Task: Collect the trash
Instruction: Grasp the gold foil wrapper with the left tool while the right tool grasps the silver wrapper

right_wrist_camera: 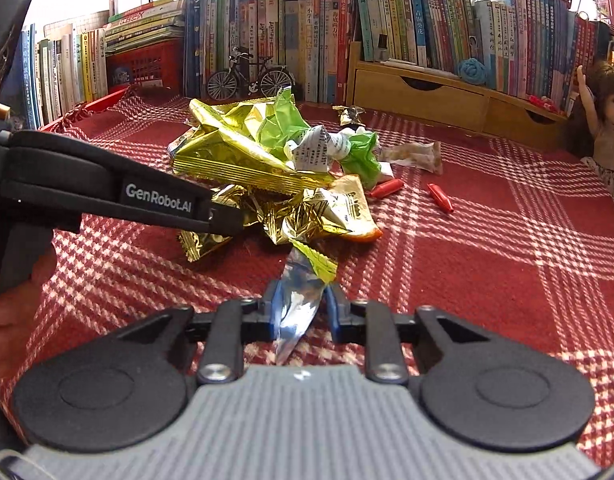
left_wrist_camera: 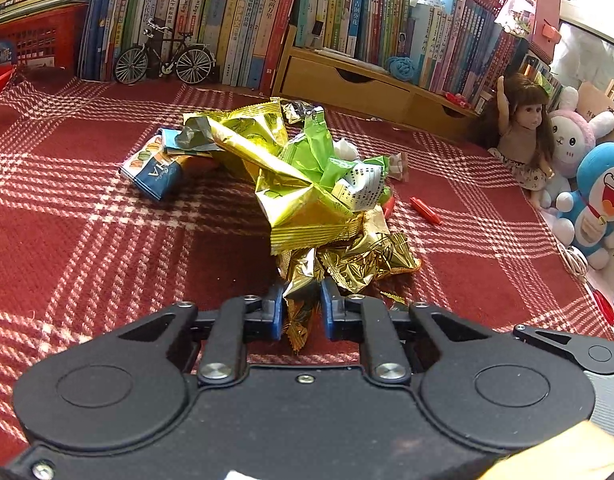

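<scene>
Two grippers pinching: left gripper gold wrapper, right gripper silver wrapper.

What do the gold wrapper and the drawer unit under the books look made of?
Gold wrapper: thin metallised foil film, glossy, judging by its sharp creases and bright glints. Drawer unit: light wood or wood-look board, matte, with cut-out finger pulls; no grain is visible.

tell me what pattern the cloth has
Red with white plaid lines on the cloth; left wrist view shows it best.
</scene>
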